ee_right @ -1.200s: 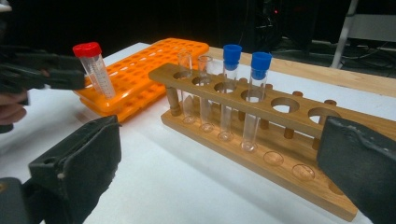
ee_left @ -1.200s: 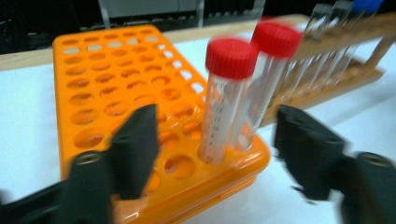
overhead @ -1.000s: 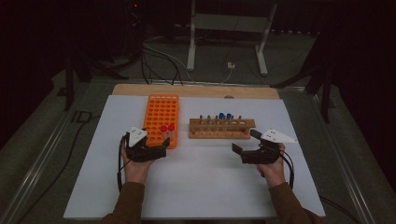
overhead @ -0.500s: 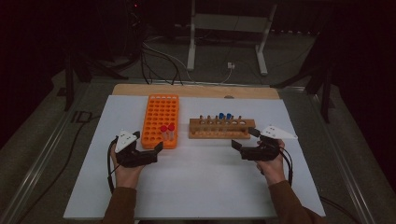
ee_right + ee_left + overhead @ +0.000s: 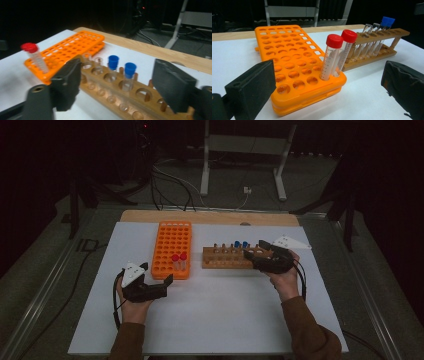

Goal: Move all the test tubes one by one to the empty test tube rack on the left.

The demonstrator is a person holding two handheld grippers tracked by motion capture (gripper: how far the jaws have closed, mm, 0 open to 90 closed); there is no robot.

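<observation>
standing upright in the wooden rack (image 5: 140, 100), blue-capped tubes (image 5: 130, 72) point capward.

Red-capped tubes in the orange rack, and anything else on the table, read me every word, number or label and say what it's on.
No readable text anywhere.
Nearer red-capped tube: printed graduation marks down its side, figures too small to read.
Orange rack, wooden rack, blue-capped tubes: no lettering visible.

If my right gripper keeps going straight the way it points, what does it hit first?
Probably the nearer blue-capped tube in the wooden rack; it stands between the right gripper's open jaws, though depth is unclear.
</observation>
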